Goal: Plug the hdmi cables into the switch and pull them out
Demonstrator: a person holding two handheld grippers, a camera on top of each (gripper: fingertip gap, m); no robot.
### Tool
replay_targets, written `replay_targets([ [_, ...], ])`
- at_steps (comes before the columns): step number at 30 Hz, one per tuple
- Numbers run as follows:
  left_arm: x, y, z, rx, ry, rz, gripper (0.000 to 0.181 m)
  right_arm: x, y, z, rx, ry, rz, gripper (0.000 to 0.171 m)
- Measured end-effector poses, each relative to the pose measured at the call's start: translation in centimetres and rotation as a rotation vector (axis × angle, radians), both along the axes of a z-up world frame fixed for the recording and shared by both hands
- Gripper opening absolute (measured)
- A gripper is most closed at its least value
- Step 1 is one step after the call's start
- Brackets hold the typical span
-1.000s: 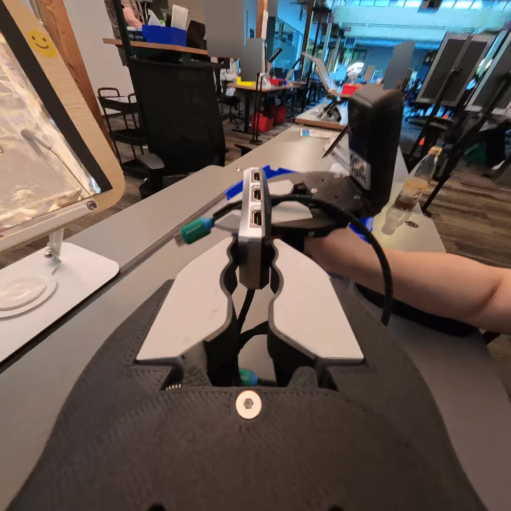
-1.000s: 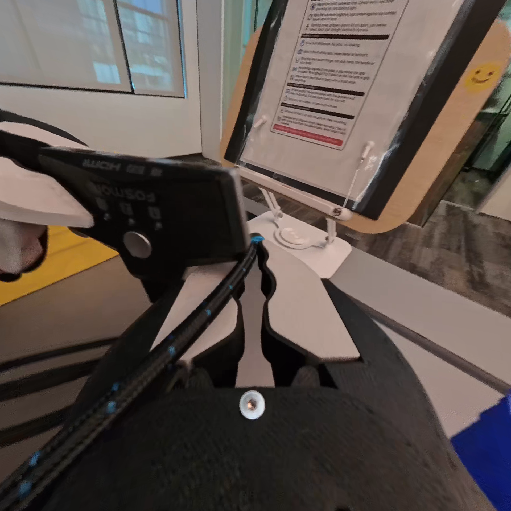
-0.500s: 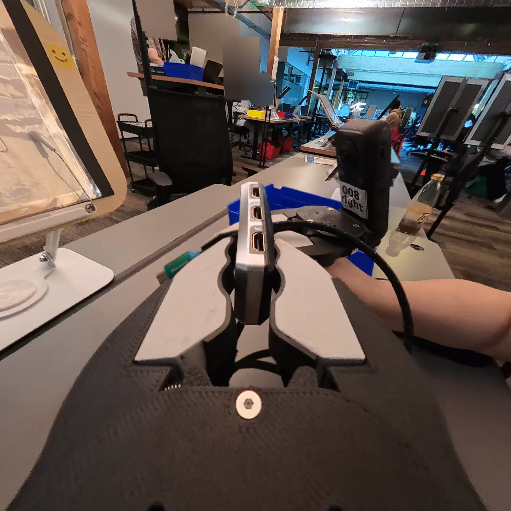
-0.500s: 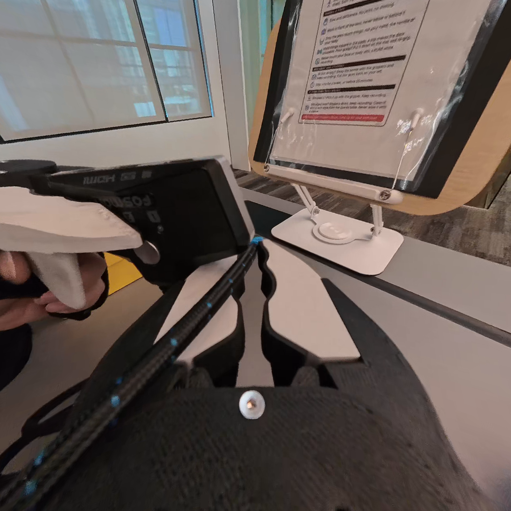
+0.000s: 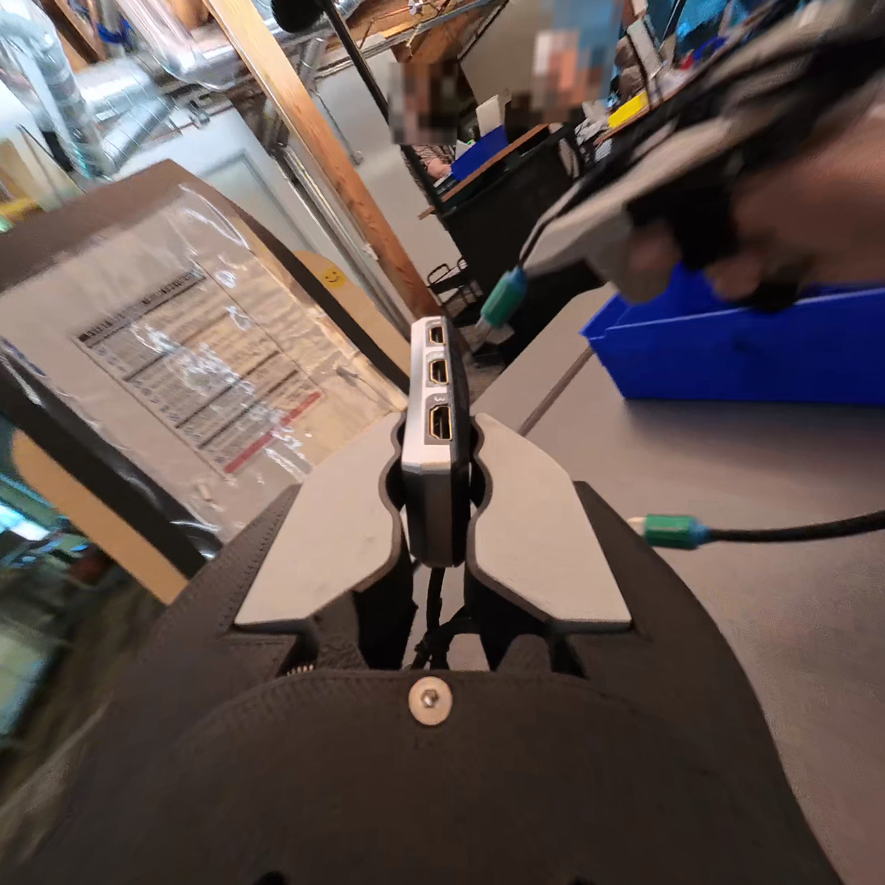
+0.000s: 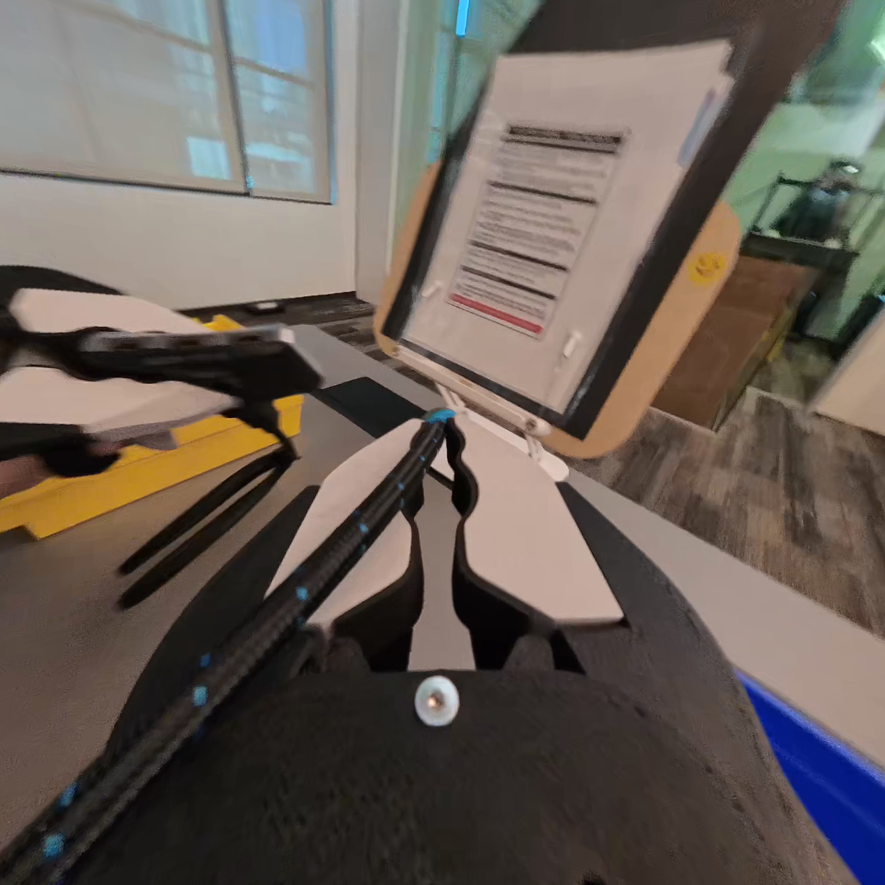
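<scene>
Grey desk (image 5: pixel 718 479) runs under both your hands in a busy open workshop, with a blue bin (image 5: pixel 747 354) at the far side, a yellow tray (image 6: pixel 143 459) on the other and a propped instruction board (image 5: pixel 182 345) on its white stand. Your left hand-held gripper (image 5: pixel 435 445) is closed tight on the switch (image 5: pixel 433 431), holding it edge-up so that its three ports face you, all three empty. Your right hand-held gripper (image 6: pixel 438 426) is pinched nearly shut on a black braided hdmi cable (image 6: pixel 335 550) with blue flecks, just behind its plug. From the left wrist view that green plug (image 5: pixel 500 299) hangs in the air beyond and to the right of the switch, apart from it and pointing down and to the left. A second green-tipped cable (image 5: pixel 670 530) lies loose on the desk to the right.

You appear to be in the insertion step, with the plug lifted but not lined up. Next, bring the plug level with one port, square its flat face to the slot, and press straight in while your left grip braces the switch against the push.
</scene>
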State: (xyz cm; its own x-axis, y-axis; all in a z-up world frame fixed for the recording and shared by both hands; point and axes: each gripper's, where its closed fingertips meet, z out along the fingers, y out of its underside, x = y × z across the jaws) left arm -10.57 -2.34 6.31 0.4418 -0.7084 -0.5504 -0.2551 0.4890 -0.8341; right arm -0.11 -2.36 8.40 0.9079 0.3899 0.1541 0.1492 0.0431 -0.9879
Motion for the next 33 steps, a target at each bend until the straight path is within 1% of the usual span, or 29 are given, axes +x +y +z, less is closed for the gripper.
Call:
replay_targets([
  [1, -0.2, 0.1, 0.2, 0.049, 0.012, 0.026, 0.021, -1.0, -1.0, 1.0, 0.008, -0.029, 0.044, 0.007],
  [4, -0.4, 0.0, 0.4, 0.181, 0.062, 0.095, 0.021, -4.0, -4.1, 3.7, 0.067, -0.039, 0.162, 0.007],
  [7, -0.2, -0.3, 0.3, 0.238, 0.093, 0.119, 0.019, -6.2, -5.5, 4.2, 0.072, -0.045, 0.228, 0.007],
  [11, -0.2, -0.4, 0.5, 0.291, 0.095, 0.163, 0.02, -6.5, -5.0, 3.7, 0.039, -0.011, 0.22, 0.007],
  [16, -0.4, -0.6, 1.0, 0.365, 0.101, 0.213, 0.02, -6.7, -4.5, 3.1, -0.018, 0.14, 0.287, 0.007],
  [17, -0.4, -0.6, 1.0, 0.382, 0.102, 0.227, 0.021, -6.8, -4.4, 3.0, -0.022, 0.147, 0.292, 0.007],
  [19, -0.3, -0.8, 1.0, 0.396, 0.109, 0.23, 0.019, -6.8, -4.4, 3.0, -0.016, 0.147, 0.297, 0.007],
  [26, -0.6, -0.6, 1.3, 0.393, 0.096, 0.255, 0.021, -8.1, -4.8, 2.9, -0.012, 0.123, 0.307, 0.007],
  [29, -0.9, -0.3, 1.5, 0.395, 0.091, 0.286, 0.021, -8.3, -4.7, 2.7, -0.023, 0.16, 0.31, 0.007],
  [33, -1.2, -0.1, 1.7, 0.442, 0.095, 0.327, 0.02, -8.6, -4.7, 2.8, -0.038, 0.235, 0.333, 0.007],
])
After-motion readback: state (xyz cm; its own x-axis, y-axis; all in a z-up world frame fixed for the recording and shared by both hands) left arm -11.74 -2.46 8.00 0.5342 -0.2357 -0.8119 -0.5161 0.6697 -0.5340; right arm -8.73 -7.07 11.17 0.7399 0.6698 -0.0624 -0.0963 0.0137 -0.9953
